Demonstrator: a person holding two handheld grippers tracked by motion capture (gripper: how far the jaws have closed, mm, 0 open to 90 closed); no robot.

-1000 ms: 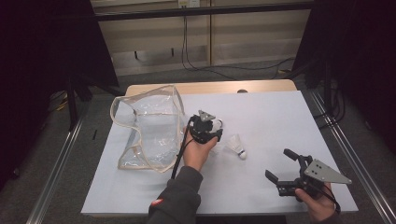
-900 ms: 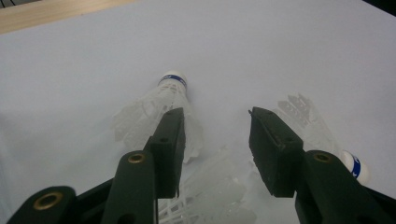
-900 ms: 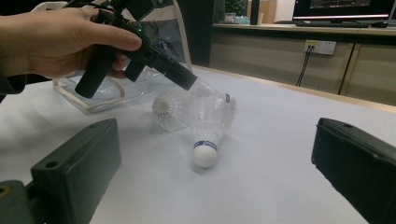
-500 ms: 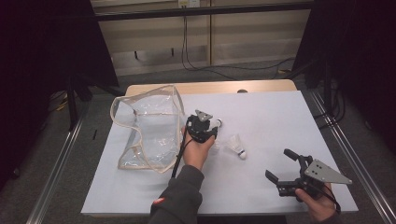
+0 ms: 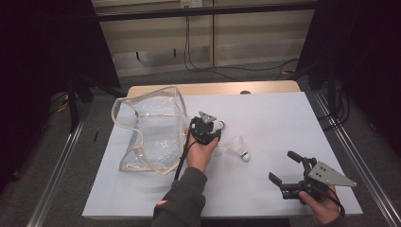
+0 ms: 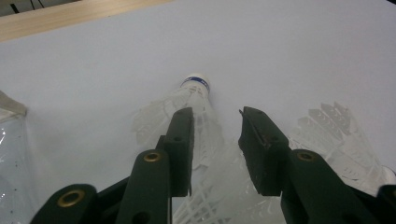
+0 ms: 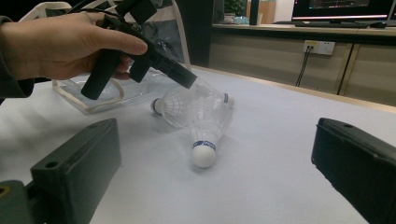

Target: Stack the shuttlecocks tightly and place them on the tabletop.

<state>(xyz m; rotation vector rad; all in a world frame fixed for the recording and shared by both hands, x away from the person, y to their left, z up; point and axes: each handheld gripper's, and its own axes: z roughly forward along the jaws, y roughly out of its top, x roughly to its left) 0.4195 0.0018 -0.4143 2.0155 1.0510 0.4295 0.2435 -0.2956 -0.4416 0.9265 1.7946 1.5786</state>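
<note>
Closed further since the earlier frame, the left gripper (image 6: 215,135) is now clamped on a shuttlecock's (image 6: 198,100) feathers; the right gripper (image 5: 289,169) is held apart, well beside it.

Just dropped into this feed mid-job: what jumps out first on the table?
The left gripper at mid-table, its jaws just closed further around the feather skirt of a white shuttlecock. Another shuttlecock lies just right of it, and a third shows behind the gripper in the right gripper view. A clear plastic bag lies open at the left, while the right gripper waits open near the front right corner.
</note>
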